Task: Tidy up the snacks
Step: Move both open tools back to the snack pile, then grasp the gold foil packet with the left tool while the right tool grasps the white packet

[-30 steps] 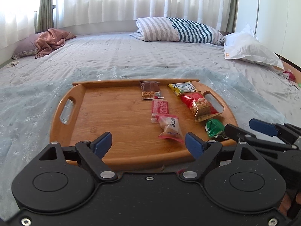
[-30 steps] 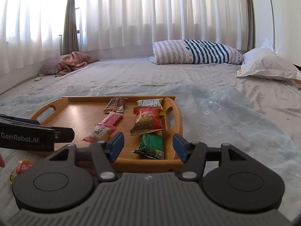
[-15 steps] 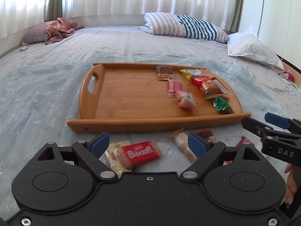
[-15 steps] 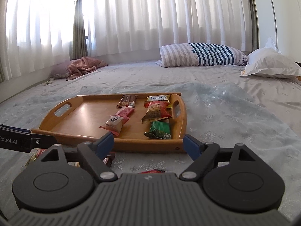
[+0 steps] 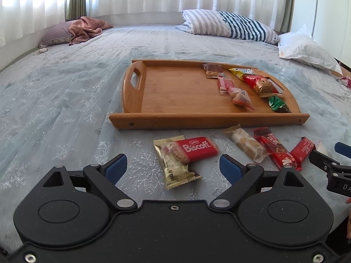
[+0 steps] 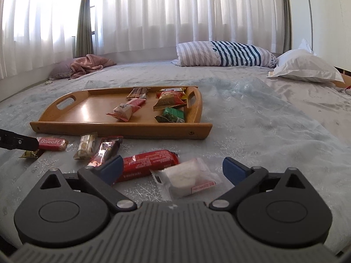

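A wooden tray (image 5: 175,92) (image 6: 92,109) lies on the bed with several snack packets along its right side. In front of it loose snacks lie on the bedcover: a red Biscoff pack (image 5: 196,149) (image 6: 51,143) over a gold packet (image 5: 175,171), a clear biscuit pack (image 5: 246,143) (image 6: 86,145), a red bar (image 5: 274,151) (image 6: 105,150), another red bar (image 6: 149,162) (image 5: 303,152) and a white round cake packet (image 6: 186,176). My left gripper (image 5: 173,166) is open above the gold packet. My right gripper (image 6: 173,167) is open over the cake packet.
A striped pillow (image 5: 228,25) (image 6: 223,53) and a white pillow (image 5: 305,49) (image 6: 305,65) lie at the far side of the bed. A pink cloth on a pillow (image 5: 83,27) lies far left. Curtains hang behind.
Both grippers have pulled back and away from the tray, bringing the loose snacks on the bedcover into view. Both jaws have stayed open.
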The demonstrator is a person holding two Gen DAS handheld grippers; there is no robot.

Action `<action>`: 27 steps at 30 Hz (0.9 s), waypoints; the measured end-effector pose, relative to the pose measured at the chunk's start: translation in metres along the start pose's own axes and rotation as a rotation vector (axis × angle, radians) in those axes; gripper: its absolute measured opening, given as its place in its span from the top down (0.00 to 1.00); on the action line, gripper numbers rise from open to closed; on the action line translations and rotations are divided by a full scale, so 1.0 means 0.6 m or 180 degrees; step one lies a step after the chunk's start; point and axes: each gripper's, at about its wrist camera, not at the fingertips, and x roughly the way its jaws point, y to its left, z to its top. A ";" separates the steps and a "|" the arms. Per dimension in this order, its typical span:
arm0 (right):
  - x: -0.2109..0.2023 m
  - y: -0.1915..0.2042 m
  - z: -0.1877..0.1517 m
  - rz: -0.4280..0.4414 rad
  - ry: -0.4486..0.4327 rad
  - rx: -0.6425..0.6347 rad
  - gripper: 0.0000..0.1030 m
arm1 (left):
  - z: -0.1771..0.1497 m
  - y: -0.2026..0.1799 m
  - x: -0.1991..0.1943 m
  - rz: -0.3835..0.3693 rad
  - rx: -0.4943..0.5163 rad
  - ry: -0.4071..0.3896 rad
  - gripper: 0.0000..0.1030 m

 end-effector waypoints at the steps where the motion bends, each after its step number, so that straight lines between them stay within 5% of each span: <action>1: -0.002 -0.001 -0.004 -0.0024 0.0011 0.0001 0.01 | -0.002 0.002 -0.001 0.0005 -0.0003 0.0003 0.18; 7: -0.003 -0.012 -0.016 -0.0129 0.0084 0.0052 0.01 | -0.008 0.015 -0.004 -0.0021 -0.0080 0.0068 0.60; 18: 0.004 -0.009 -0.016 -0.0215 0.0151 0.0058 0.22 | -0.009 -0.003 0.037 0.0000 -0.0054 0.0137 0.58; 22: 0.001 -0.001 -0.015 -0.0234 0.0146 0.0031 0.38 | -0.006 -0.007 0.033 0.0018 -0.0032 0.0114 0.70; 27: -0.007 0.003 -0.014 -0.0221 0.0128 0.0031 0.40 | -0.007 -0.001 0.013 0.0013 -0.0039 0.0120 0.74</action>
